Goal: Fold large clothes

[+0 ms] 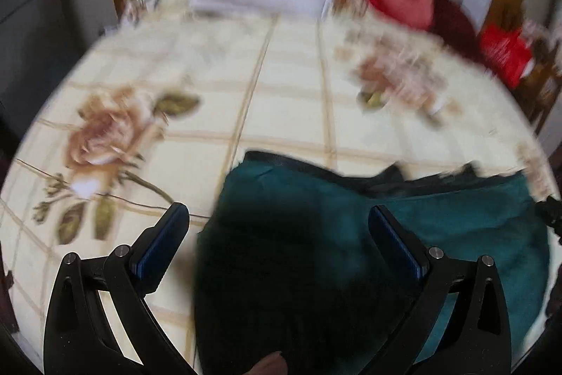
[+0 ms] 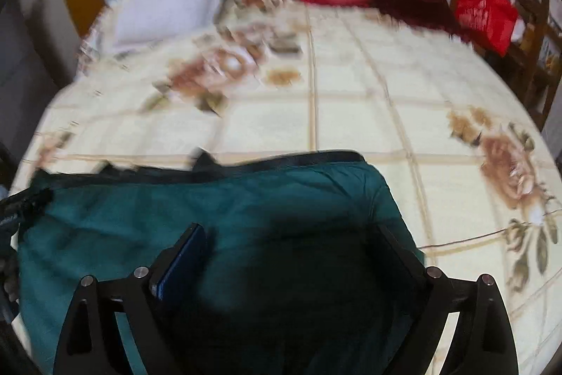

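From your left wrist view, the teal garment lies on the bed as a folded block, so most of the folding looks done, though blur hides the edges. Your left claw stands wide and empty above it. From your right wrist view, your right claw also gapes wide over the cloth, gripping nothing.

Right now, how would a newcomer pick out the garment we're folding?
Start at the bed's cream floral bedspread, with pillows at the far end. On its near edge lies the teal garment, folded into a broad block. It is the only dark blue-green fabric there.
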Motion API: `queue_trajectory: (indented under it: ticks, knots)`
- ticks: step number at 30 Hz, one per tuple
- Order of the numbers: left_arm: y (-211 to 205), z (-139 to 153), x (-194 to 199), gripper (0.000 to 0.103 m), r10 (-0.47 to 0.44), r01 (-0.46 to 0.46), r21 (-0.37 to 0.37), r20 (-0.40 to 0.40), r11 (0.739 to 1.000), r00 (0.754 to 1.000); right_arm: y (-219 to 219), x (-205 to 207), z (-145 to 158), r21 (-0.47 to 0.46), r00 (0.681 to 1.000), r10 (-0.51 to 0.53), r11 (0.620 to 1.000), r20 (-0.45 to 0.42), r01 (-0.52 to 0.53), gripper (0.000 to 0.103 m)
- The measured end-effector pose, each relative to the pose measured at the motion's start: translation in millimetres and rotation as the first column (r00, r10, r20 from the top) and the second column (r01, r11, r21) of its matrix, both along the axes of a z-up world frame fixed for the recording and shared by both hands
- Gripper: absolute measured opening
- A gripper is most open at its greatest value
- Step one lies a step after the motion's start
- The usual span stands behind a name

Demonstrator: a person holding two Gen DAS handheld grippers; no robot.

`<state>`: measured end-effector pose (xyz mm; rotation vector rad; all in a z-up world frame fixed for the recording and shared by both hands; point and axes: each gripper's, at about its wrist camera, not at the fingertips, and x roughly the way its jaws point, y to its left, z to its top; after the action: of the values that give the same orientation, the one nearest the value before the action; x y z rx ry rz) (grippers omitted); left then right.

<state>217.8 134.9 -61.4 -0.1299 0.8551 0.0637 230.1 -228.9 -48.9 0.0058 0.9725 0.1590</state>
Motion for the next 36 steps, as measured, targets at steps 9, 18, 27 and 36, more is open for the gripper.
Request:
queue_trajectory:
  ticks: [9, 18, 27, 36]
  knots:
    - [-52.9, -46.6, -61.0, 0.103, -0.063, 0.062, -0.012, -0.068, 0.998, 0.996, 48.6, -87.5, -6.5, 0.044, 0.996, 0.087, 0.995, 0.017, -0.087, 0.103]
    - [-47.7, -50.7, -61.6, 0.103, -0.086, 0.080, -0.077, -0.078, 0.994, 0.993, 42.3, -97.5, -30.3, 0.063, 0.994, 0.065, 0.995, 0.088, -0.071, 0.103]
    - [-17.3, -28.7, -96.7, 0.102, -0.091, 0.091, -0.149, 0.009, 0.985, 0.996, 29.9, -126.0, -9.5, 0.094, 0.981, 0.013, 0.995, 0.194, -0.032, 0.102]
    - [51.9, -55.0, -161.9, 0.102, -0.048, 0.060, -0.241, 0.052, 0.969, 0.997, -80.2, -206.8, 14.9, 0.146, 0.903, -0.212, 0.975, 0.374, 0.168, 0.102]
